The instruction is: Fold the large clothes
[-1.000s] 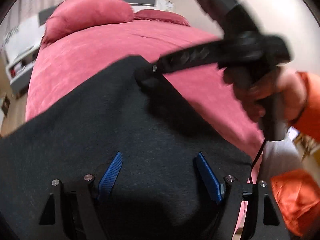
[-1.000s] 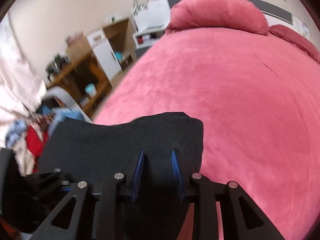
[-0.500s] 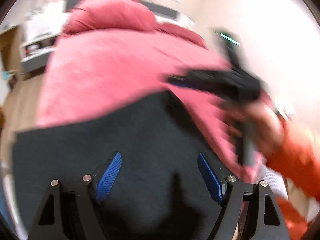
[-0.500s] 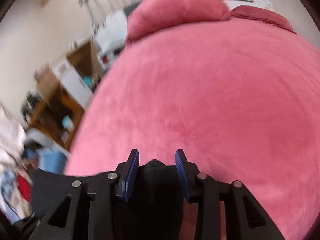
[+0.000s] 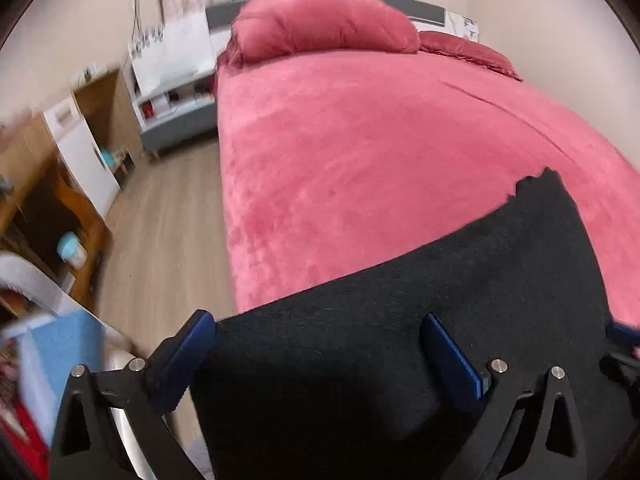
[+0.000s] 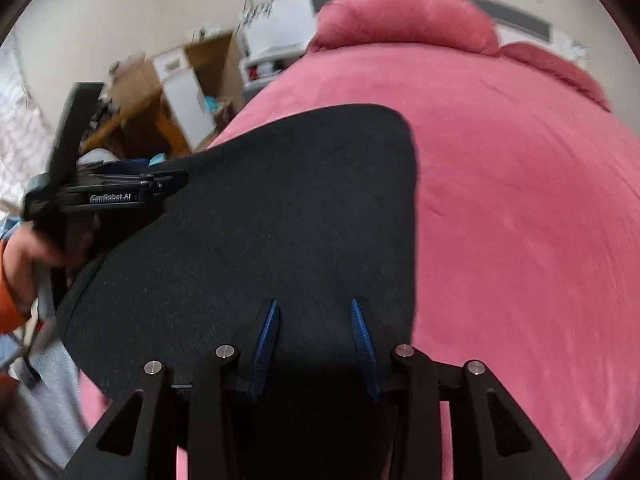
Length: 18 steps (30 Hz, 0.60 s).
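While both jaws stand apart, black garment lies beneath them.

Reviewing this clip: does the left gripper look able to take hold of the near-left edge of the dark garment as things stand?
Probably yes. The left gripper is opening wide, and the dark garment lies between its fingers, its edge by the left one. Nothing covers the cloth on the pink bedspread, and the right gripper works farther along it.
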Each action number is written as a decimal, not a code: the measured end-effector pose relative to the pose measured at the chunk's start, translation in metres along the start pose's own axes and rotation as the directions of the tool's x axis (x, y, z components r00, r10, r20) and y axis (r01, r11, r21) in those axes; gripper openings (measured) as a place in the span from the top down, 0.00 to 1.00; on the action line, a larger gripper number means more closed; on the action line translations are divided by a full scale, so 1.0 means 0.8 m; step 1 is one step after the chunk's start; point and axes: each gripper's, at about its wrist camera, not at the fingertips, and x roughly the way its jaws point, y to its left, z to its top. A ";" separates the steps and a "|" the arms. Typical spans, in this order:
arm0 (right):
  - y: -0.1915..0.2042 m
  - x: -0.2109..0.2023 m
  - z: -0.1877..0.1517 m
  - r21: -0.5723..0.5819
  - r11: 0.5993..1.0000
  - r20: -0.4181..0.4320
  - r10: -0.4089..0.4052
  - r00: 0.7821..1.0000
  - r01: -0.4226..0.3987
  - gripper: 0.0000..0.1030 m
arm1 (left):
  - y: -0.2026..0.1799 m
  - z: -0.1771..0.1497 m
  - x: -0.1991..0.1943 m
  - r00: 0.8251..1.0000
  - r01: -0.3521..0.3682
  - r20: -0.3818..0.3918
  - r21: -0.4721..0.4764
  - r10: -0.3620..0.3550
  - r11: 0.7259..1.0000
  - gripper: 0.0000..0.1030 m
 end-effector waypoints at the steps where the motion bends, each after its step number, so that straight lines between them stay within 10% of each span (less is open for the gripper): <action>1: -0.004 -0.005 -0.006 0.014 1.000 0.026 -0.003 1.000 0.003 0.64 | 0.005 -0.001 0.014 0.999 0.035 -0.022 -0.035 -0.035 0.999 0.00; 9: -0.014 -0.045 -0.019 0.184 0.980 0.056 -0.087 0.995 0.075 0.62 | -0.009 -0.022 -0.076 0.997 -0.022 0.070 -0.076 0.027 0.997 0.00; 18: 0.034 -0.059 -0.019 0.069 0.994 0.073 -0.091 0.993 0.086 0.50 | -0.058 -0.080 -0.146 0.993 -0.107 0.032 -0.101 0.111 0.989 0.00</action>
